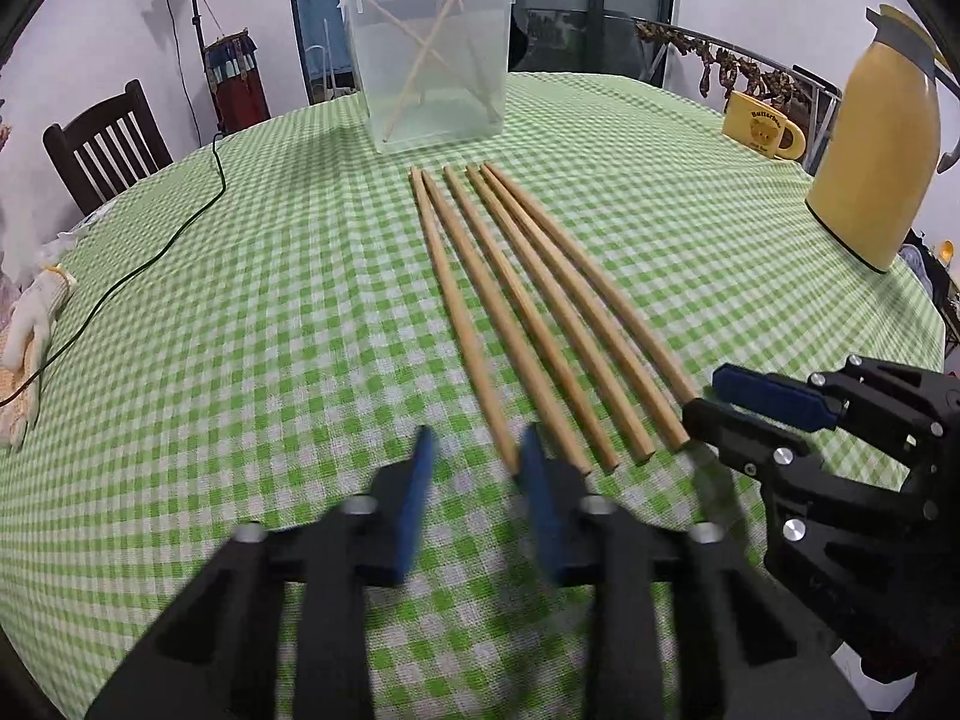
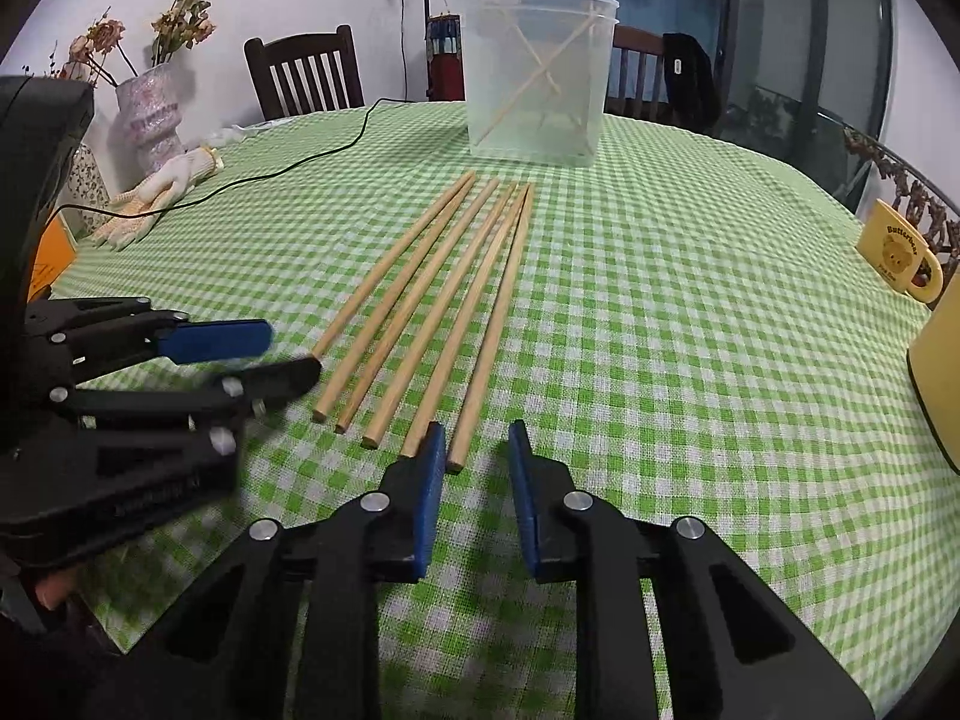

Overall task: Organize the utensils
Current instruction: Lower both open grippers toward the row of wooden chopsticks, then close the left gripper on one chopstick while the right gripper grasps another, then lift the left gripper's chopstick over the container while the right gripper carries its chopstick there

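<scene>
Checked tablecloth [image 1: 270, 300]: both grippers angle down at chopsticks' [image 1: 528, 312] near ends.

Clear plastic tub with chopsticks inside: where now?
Clear plastic tub stands at the table's far side in both wrist views, just beyond the tips of the five wooden chopsticks on the green checked cloth.

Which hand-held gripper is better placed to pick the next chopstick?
Right, probably. The right hand-held gripper has the rightmost chopstick end at its gap; the left hand-held gripper sits beside the leftmost chopstick, gap over cloth.
</scene>
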